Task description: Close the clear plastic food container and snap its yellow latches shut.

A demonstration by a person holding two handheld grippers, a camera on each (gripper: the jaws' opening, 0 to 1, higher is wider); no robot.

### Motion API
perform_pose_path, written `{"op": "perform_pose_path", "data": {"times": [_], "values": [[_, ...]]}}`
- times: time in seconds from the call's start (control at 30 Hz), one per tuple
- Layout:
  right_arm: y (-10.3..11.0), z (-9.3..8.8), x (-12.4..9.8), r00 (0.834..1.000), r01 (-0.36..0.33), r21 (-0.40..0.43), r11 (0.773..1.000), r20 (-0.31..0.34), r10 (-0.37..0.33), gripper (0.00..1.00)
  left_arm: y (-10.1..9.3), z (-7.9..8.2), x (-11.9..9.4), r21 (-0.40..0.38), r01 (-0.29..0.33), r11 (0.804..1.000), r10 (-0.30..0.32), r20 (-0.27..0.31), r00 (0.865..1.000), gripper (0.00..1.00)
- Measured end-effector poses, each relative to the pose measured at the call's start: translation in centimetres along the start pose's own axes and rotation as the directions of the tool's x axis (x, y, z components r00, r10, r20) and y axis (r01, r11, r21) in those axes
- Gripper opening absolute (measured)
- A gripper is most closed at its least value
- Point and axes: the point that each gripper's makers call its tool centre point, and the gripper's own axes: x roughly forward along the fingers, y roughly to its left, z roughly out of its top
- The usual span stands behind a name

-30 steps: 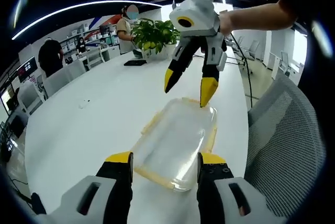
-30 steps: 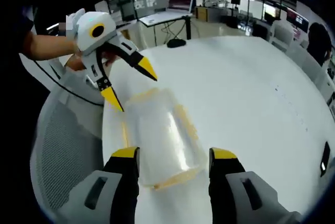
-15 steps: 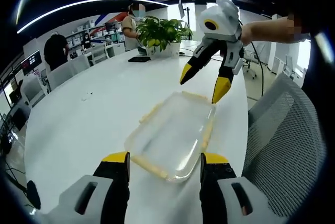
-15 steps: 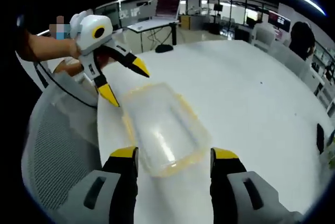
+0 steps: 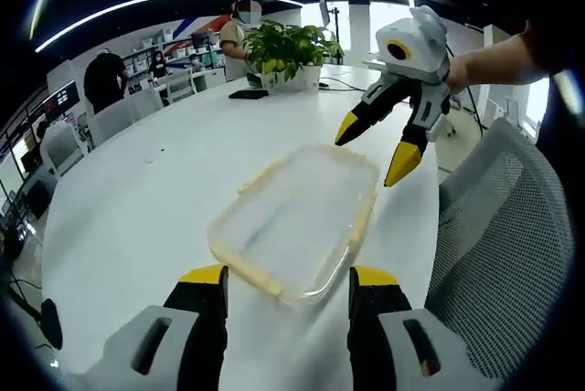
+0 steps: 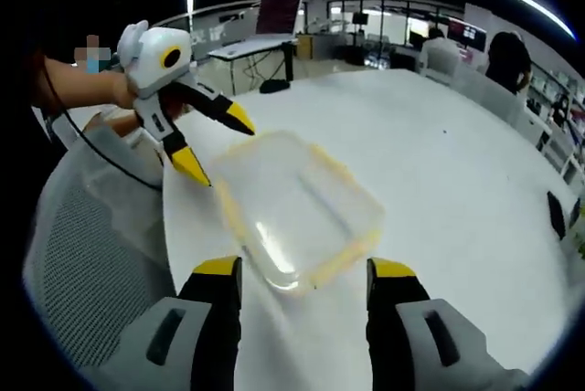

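A clear plastic container (image 5: 297,217) with yellow latches along its edges lies flat on the white table (image 5: 137,208). My left gripper (image 5: 288,277) is open, its yellow-tipped jaws standing on either side of the container's near end. My right gripper (image 5: 375,149) hangs open over the container's far right corner, held by a hand. From the other side, the container (image 6: 297,208) lies just ahead of my open right gripper (image 6: 304,269), and the left gripper (image 6: 215,144) stands open at its far left corner. I cannot tell whether the latches are snapped down.
A grey mesh chair (image 5: 503,254) stands against the table edge beside the container, also seen as the chair (image 6: 82,254). A potted plant (image 5: 283,53) and a dark flat object (image 5: 242,94) sit at the far end. People (image 5: 105,85) stand in the background.
Both views have shifted and the container now lies more slanted in them. In the left gripper view the right gripper has drifted right, from the container's far edge to its corner.
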Motion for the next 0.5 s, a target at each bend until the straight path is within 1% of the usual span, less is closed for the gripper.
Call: {"op": "perform_pose_path", "data": {"times": [0.17,0.3,0.5], "values": [[-0.1,0.0,0.3,1.0,0.015,0.023,1.0,0.016,-0.016,0.52,0.4,0.0,0.3,-0.006,-0.021,1.0,0.021,0.007,1.0,0.46],[-0.1,0.1,0.7,0.999,0.021,0.022,1.0,0.026,-0.022,0.51,0.4,0.0,0.5,-0.01,-0.018,1.0,0.018,0.01,1.0,0.47],[-0.5,0.5,1.1,0.999,0.029,0.039,0.999,0.03,-0.03,0.5,1.1,0.1,0.7,-0.005,-0.019,1.0,0.019,0.006,1.0,0.47]]}}
